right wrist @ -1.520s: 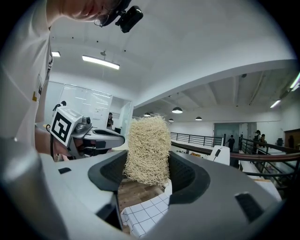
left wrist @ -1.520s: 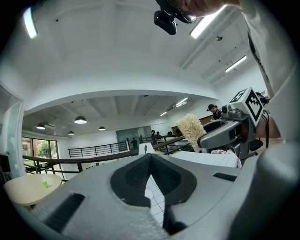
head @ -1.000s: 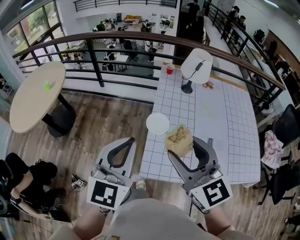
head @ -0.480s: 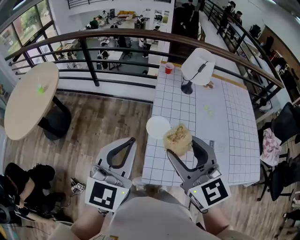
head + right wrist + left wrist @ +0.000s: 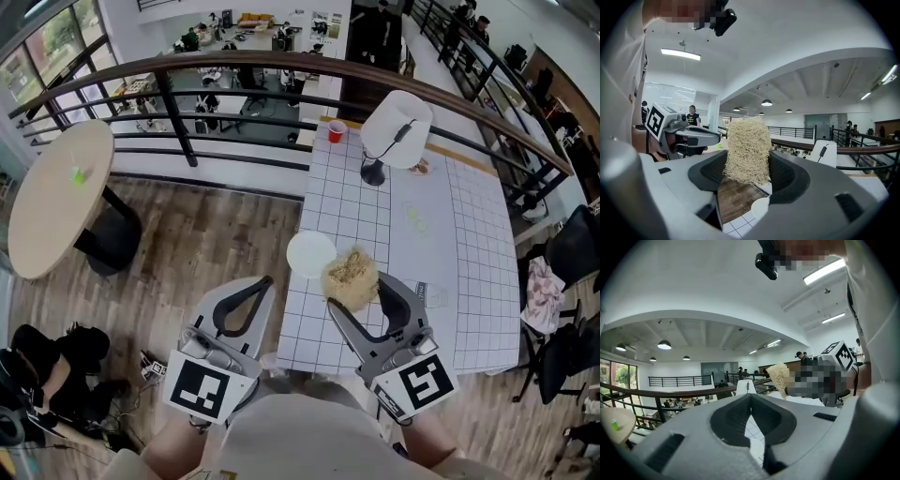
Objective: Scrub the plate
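Plainly, round white plate (image 5: 310, 253) — fibrous tan scrubber (image 5: 352, 275).

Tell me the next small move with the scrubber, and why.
Probably lower the right tongs leftward until the scrubber meets the plate. They are shut on the scrubber, held clear of the plate, which lies untouched near the table edge; the left tongs are shut and empty.

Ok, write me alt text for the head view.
The right tool grips a straw-coloured scrubber close beside a white plate on a gridded white table. The left tool, shut and empty, is held over the wooden floor to the table's left.
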`<state>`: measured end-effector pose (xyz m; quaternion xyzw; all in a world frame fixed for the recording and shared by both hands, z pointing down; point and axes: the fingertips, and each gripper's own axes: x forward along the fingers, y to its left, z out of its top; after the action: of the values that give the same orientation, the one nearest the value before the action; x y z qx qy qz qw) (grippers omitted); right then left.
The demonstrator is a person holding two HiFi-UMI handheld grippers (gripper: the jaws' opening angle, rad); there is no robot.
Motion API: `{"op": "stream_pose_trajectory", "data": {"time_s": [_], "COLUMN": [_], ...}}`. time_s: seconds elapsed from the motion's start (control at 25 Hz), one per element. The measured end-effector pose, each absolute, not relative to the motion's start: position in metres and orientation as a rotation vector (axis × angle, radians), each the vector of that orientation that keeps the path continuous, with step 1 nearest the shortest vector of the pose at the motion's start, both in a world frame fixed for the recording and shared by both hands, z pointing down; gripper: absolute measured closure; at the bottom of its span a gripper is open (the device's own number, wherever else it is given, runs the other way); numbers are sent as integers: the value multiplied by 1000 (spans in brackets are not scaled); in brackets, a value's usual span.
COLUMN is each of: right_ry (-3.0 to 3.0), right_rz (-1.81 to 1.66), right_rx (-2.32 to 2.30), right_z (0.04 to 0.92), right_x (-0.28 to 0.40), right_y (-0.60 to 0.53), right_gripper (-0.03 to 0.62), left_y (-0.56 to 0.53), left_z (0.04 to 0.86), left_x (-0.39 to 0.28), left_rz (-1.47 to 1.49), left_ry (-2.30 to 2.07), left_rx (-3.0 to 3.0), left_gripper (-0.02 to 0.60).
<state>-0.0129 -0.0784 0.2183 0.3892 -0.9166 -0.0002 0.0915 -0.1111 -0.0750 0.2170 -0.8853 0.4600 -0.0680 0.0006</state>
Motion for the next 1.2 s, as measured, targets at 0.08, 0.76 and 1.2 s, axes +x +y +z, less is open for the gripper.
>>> {"op": "stream_pose_trajectory", "data": {"time_s": [0.08, 0.76, 1.2], "right_ry": [-2739, -2695, -2634], "right_rz": [31, 187, 174], "right_rx": [1155, 1183, 1138], "right_z": [221, 297, 372], "right_x": [-11, -5, -23], "right_y": [-82, -169, -237], "right_gripper": [330, 330, 330], "left_y": [-78, -159, -223], "left_z": [222, 290, 405], "left_x": [-108, -114, -105], "left_rz": [-231, -252, -439], "left_ry": [1444, 1468, 1400], "left_rx": [-2798, -2911, -3155], "left_gripper": [568, 508, 445]}}
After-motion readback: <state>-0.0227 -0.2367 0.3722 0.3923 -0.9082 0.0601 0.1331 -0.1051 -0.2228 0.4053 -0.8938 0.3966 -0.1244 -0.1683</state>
